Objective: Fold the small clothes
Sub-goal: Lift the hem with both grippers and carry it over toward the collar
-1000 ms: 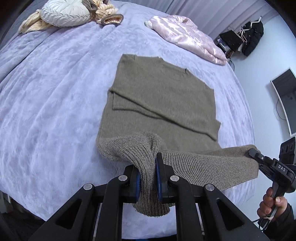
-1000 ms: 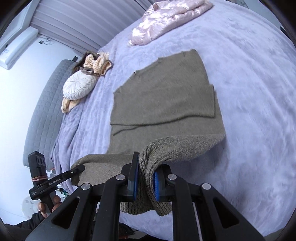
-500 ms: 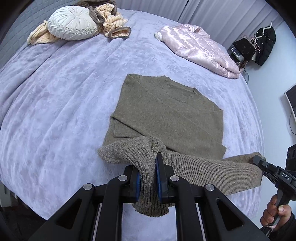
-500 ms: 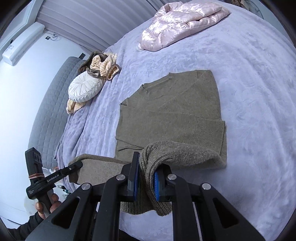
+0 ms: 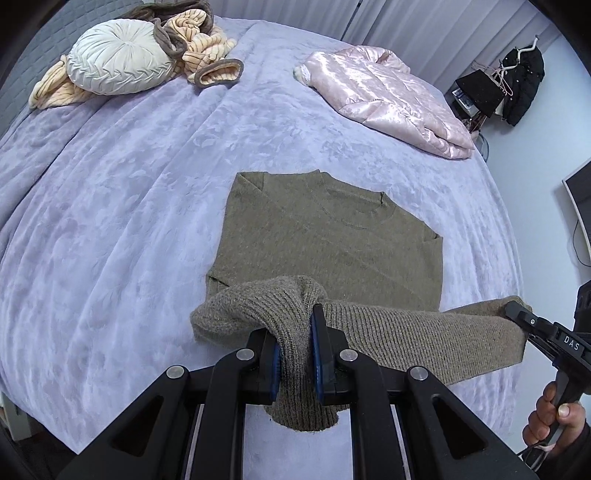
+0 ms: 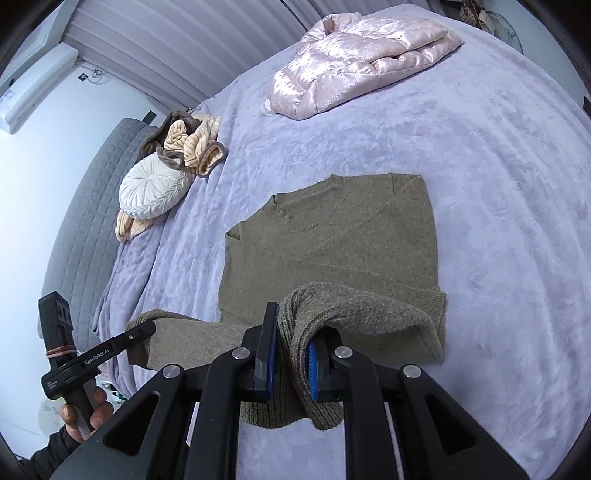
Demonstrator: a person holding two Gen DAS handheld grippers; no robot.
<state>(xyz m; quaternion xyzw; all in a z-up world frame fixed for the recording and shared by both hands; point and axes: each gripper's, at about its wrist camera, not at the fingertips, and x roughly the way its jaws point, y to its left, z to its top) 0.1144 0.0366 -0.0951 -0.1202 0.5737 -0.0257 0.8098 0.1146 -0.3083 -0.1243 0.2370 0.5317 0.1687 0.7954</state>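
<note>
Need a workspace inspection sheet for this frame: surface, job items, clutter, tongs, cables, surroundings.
Surface: bed with lavender blanket, wrinkled.
Job's things: olive sweater lying flat, collar away from the cameras, sleeves folded in; hem edge lifted.
Clutter: pink satin jacket; white round cushion; striped beige garment beside the cushion.
Grippers: left tongs shut on the sweater hem; right tongs shut on the other hem corner.
Cables: one thin cable on the wall, at the view's right edge.
Surroundings: curtains; dark coat hanging; grey headboard.
</note>
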